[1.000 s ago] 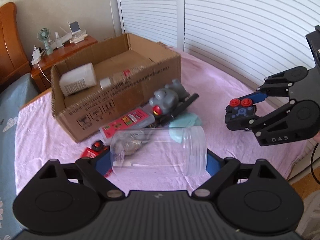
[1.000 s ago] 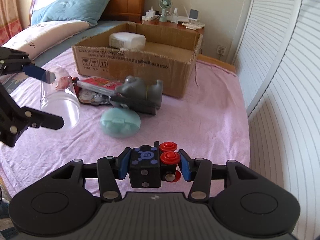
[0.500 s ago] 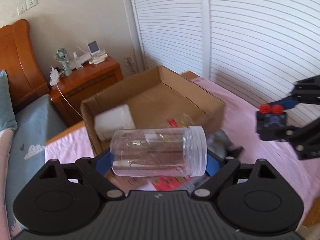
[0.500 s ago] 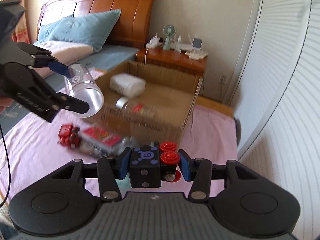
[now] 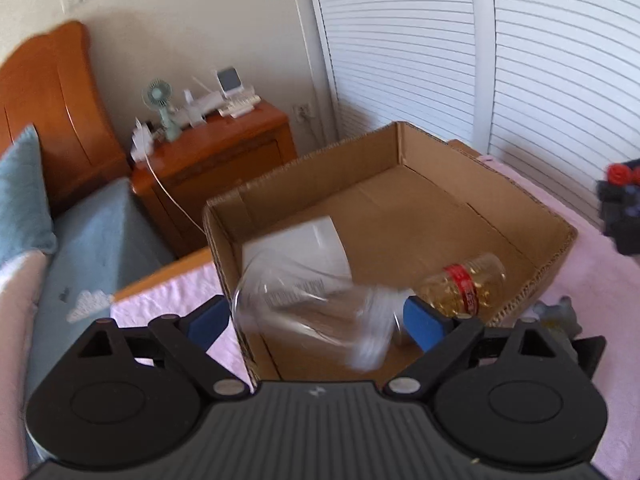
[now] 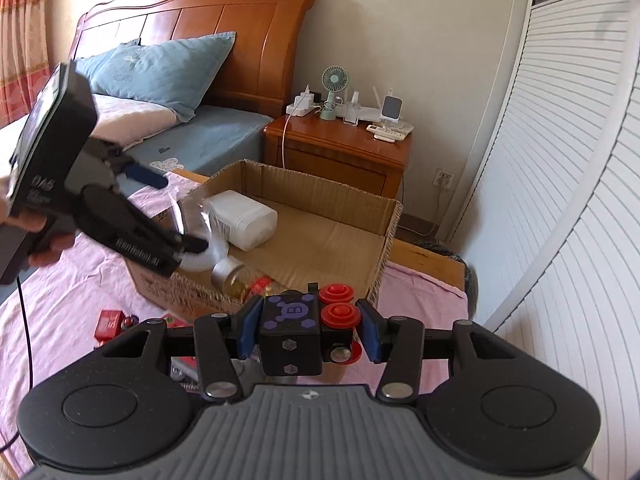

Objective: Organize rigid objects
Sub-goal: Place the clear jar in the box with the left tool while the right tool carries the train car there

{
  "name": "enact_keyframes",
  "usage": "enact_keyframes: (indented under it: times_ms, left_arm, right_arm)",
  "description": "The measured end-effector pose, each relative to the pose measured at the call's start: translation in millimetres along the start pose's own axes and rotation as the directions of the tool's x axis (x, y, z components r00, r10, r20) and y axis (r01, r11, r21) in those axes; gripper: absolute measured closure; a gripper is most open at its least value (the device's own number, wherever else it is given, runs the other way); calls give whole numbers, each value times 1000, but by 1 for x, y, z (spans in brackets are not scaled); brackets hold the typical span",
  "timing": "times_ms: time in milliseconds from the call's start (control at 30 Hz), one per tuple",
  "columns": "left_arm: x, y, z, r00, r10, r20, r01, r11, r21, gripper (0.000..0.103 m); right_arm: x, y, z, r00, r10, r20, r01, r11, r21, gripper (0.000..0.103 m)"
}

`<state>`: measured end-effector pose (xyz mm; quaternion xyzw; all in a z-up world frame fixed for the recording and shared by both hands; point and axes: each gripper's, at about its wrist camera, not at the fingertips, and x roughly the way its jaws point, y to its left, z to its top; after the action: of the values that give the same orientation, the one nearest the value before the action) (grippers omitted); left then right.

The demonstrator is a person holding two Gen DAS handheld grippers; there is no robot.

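The open cardboard box (image 5: 532, 216) sits on the pink sheet and shows in the right wrist view too (image 6: 384, 216). In it lie a white container (image 5: 304, 248) and a small bottle with a red label (image 5: 464, 284). My left gripper (image 5: 316, 320) is over the box's near corner. The clear plastic jar (image 5: 312, 308) is blurred and tilted between its blue pads, which stand wider than the jar. My right gripper (image 6: 306, 330) is shut on a black toy block with red knobs (image 6: 292, 328), held in front of the box.
A wooden nightstand (image 6: 340, 148) with a small fan and chargers stands behind the box. The bed with a blue pillow (image 6: 160, 72) is at the left. A red toy (image 6: 110, 324) and a grey toy (image 5: 560, 316) lie on the sheet before the box. White shutter doors stand at the right.
My left gripper carried the jar up over the box and the jar now tilts and drops between widened pads. My right gripper rose toward the box with the block.
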<state>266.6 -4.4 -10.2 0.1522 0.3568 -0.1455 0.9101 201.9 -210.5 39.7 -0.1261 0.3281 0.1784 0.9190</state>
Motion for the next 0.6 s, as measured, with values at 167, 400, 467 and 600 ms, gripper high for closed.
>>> enact_keyframes:
  times_ms: [167, 400, 467, 600]
  left_arm:
    - [-20, 1, -14, 999, -48, 4, 48, 999, -7, 9]
    - [-56, 5, -30, 994, -109, 22, 111, 990, -83, 5]
    - [-65, 3, -34, 994, -107, 25, 108, 991, -80, 4]
    - [-81, 0, -45, 994, -111, 18, 112, 991, -77, 4]
  right_arm:
    - [21, -2, 12, 1000, 14, -18, -13, 1000, 16, 48]
    - [54, -4, 34, 998, 28, -48, -26, 999, 33, 48]
    - [66, -6, 41, 998, 29, -62, -27, 999, 43, 48]
    - [89, -10, 55, 995, 33, -90, -28, 998, 60, 48]
